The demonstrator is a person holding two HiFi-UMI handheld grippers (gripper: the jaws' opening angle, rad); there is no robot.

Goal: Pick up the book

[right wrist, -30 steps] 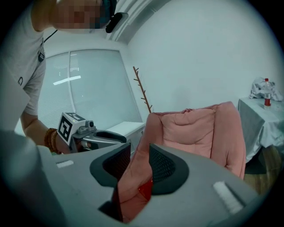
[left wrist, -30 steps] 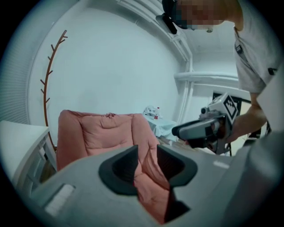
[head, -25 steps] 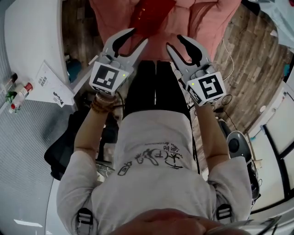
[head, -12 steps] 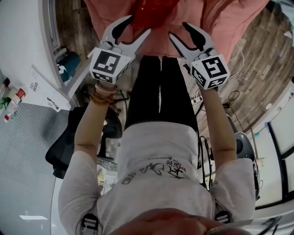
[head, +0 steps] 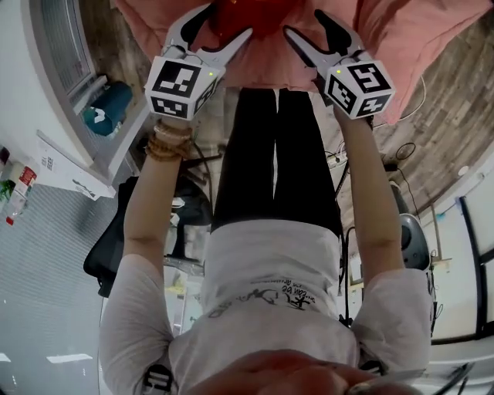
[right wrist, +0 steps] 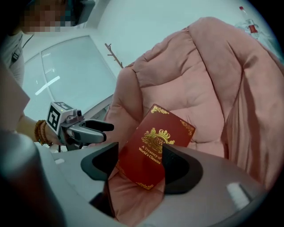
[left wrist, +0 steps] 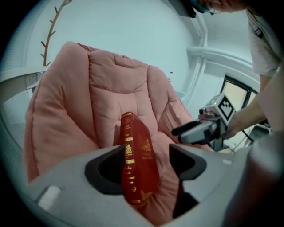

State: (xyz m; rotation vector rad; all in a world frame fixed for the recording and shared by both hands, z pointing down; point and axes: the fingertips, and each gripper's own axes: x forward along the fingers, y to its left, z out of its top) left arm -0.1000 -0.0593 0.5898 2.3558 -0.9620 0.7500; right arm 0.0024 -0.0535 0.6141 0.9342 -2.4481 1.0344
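A red book (left wrist: 137, 164) stood on edge, leaning into the seat of a padded pink armchair (left wrist: 106, 88), at twelve o'clock in the head view. The left gripper (head: 225, 23) at eleven o'clock and the right gripper (head: 302, 23) at one o'clock flanked it. Their jaws were apart and had just been opening wider. The book showed through each gap, with no pad pressing it. A wood-plank floor (head: 440, 92) lay at two o'clock, and a white wall (left wrist: 133, 31) stood behind the chair.

Soft, even indoor light is filling every view, leaving only faint shadows. Wide-angle distortion is bending straight lines near the edges, and black corners are ringing both gripper views. The near left claw (left wrist: 146, 166) is looking slightly blurred.
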